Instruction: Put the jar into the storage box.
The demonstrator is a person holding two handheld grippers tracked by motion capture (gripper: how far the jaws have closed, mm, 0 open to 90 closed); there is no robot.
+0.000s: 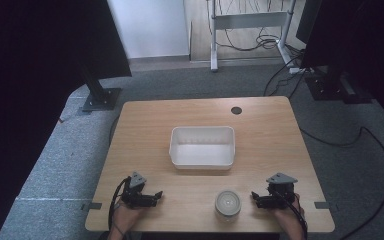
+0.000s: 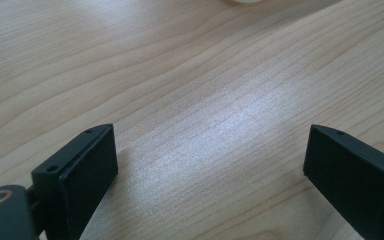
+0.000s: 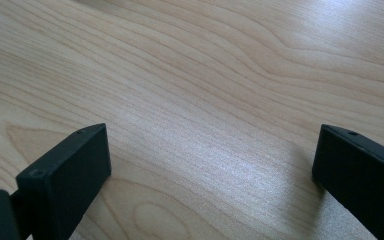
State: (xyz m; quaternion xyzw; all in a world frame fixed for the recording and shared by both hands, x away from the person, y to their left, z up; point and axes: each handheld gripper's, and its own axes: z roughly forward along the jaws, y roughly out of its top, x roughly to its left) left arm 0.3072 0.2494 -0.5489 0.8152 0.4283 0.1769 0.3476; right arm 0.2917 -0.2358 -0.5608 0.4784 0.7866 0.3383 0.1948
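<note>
A white rectangular bin [image 1: 202, 147] stands empty at the middle of the wooden table [image 1: 145, 125]. A small round white lidded jar [image 1: 228, 204] sits near the front edge, right of centre. My left gripper [image 1: 156, 196] rests low at the front left with its jaws pointing right toward the jar. My right gripper [image 1: 255, 197] lies just right of the jar, jaws pointing left, close to it but apart. In the left gripper view my left gripper [image 2: 210, 145] is open over bare wood, as is my right gripper [image 3: 212, 150] in its own view.
A dark round cable hole [image 1: 236, 110] sits near the table's far edge. Black stands [image 1: 100, 95] and cables [image 1: 370, 145] lie on the grey carpet around the table. A sliver of something white [image 2: 245, 1] shows at the top edge of the left gripper view.
</note>
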